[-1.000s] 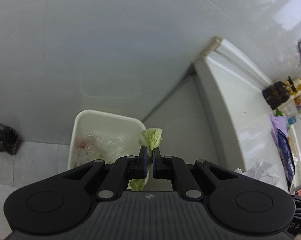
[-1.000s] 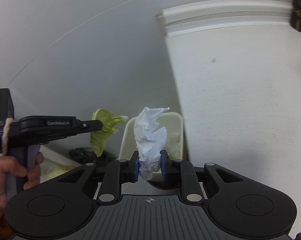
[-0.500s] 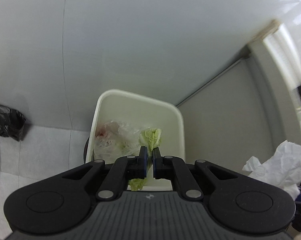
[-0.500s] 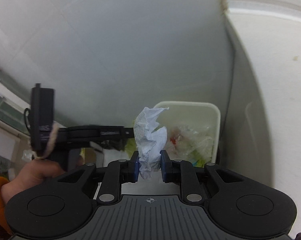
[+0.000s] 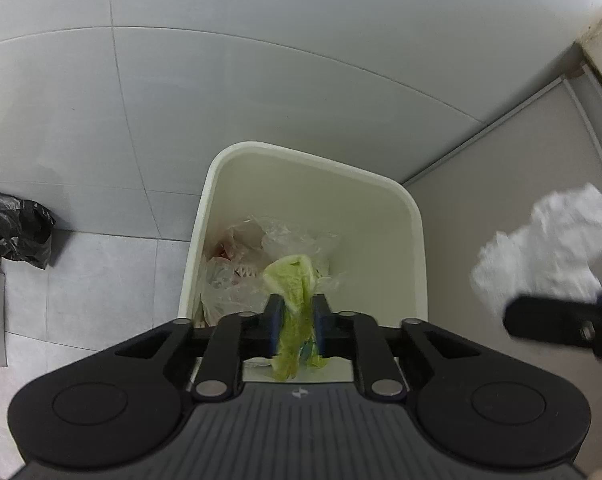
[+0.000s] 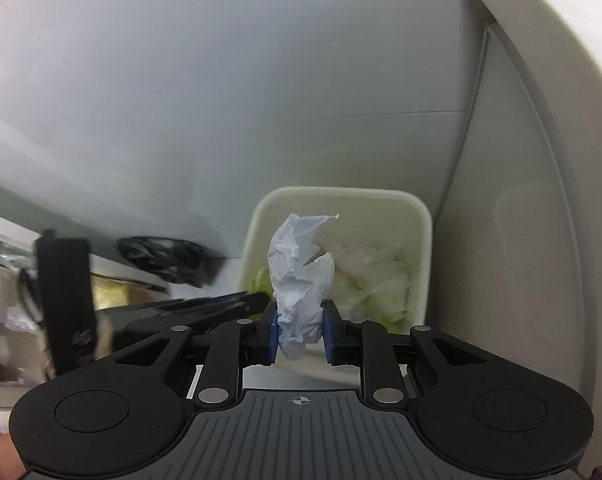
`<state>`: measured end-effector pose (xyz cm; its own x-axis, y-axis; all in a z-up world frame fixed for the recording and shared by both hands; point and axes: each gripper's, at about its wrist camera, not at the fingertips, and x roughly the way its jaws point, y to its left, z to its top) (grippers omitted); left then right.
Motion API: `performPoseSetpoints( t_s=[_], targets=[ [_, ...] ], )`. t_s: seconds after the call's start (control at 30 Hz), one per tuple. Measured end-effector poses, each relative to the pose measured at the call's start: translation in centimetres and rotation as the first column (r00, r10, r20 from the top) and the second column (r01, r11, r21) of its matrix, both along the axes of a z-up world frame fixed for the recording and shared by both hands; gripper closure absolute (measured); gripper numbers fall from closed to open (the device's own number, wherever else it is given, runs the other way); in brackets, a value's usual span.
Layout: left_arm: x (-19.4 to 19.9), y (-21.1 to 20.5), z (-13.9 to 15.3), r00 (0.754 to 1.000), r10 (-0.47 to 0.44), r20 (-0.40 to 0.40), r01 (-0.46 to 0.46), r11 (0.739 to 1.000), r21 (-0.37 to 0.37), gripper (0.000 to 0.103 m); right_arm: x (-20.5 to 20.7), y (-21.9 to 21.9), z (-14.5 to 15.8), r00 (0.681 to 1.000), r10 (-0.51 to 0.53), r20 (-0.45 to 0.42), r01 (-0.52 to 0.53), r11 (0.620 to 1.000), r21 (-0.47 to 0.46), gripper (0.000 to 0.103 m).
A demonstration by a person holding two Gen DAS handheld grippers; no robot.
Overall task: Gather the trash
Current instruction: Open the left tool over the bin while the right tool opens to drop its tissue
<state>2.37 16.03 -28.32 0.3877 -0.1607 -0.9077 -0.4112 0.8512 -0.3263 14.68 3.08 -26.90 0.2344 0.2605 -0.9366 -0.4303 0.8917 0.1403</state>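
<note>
Left claw point(image 5: 297, 322) hangs over the white bin point(image 5: 415, 216), its jaws opening around a green lettuce leaf point(image 5: 295, 300) that sits loosely between them, above the plastic bags point(image 5: 237, 276) inside. Right claw point(image 6: 300, 334) stays off to the side of the same bin point(image 6: 425, 216), clenched on a crumpled white tissue point(image 6: 299, 276) sticking up from its pads.

Pale green lettuce leaf point(image 5: 295, 304), limp and crinkled, hanging upright above open cream-white trash bin point(image 5: 415, 216). Crumpled white tissue point(image 6: 299, 276), twisted to a point, poised over same bin point(image 6: 257, 216). Inside, clear plastic bags point(image 5: 237, 268) and scraps heaped against the bottom; bin upright on grey tiles.
</note>
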Motion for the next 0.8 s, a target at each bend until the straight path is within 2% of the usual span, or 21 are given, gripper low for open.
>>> performPoseSetpoints(
  t_s=[0.47, 0.5, 0.53, 0.6, 0.8],
  targets=[
    [-0.7, -0.9, 0.8, 1.0, -0.004, -0.007, 0.005, 0.999, 0.037, 0.052, 2.8, 1.2, -0.8, 1.0, 0.023, 0.006, -0.022, 0.997, -0.071, 0.076],
    [-0.8, -1.0, 0.8, 1.0, -0.007, -0.007, 0.007, 0.999, 0.04, 0.047, 2.8, 1.3, -0.9, 1.0, 0.012, 0.004, -0.012, 0.998, -0.067, 0.063],
    [-0.9, -1.1, 0.9, 1.0, -0.01, -0.007, 0.01, 0.999, 0.045, 0.04, 2.8, 1.2, -0.8, 1.0, 0.004, 0.005, -0.004, 0.998, -0.058, 0.046],
    [-1.0, -1.2, 1.2, 1.0, -0.01, -0.007, 0.011, 0.998, 0.054, 0.033, 2.8, 1.2, -0.8, 1.0, -0.001, 0.023, 0.002, 1.0, -0.031, 0.031],
    [-1.5, -1.0, 2.3, 1.0, 0.003, -0.004, -0.003, 0.998, 0.06, 0.018, 2.5, 2.3, 0.8, 0.997, 0.042, 0.059, -0.04, 0.999, -0.034, 0.016]
  ],
)
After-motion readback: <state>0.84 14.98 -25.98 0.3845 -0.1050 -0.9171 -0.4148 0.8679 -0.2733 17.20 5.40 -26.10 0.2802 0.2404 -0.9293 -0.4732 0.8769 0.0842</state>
